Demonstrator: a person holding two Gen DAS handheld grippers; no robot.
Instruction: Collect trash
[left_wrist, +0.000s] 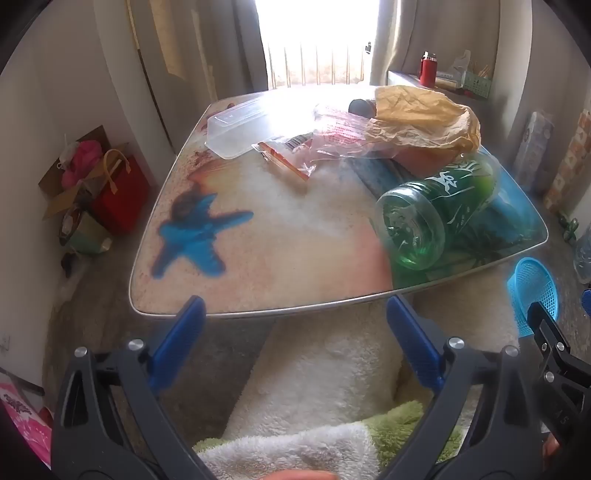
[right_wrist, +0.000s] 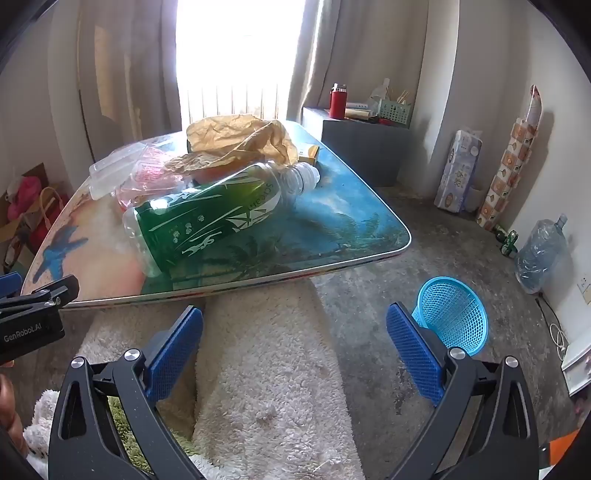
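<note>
Jaws of left gripper (left_wrist: 295, 314) and right gripper (right_wrist: 295, 325) spread wide, empty — green bottle (right_wrist: 207, 218) lying on table (left_wrist: 258, 266), blue basket (right_wrist: 454, 314) on floor.

Green bottle (right_wrist: 218, 214) on its side; crumpled brown paper (right_wrist: 240, 142) behind

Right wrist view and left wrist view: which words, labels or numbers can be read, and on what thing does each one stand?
"GenRobot.AI": on the left gripper body, at the right wrist view's left edge.
Green bottle label: white lettering, not surely readable.
Clear plastic bag: red print, too blurred.
Pink package, bottom left corner: lettering blurred.
</note>
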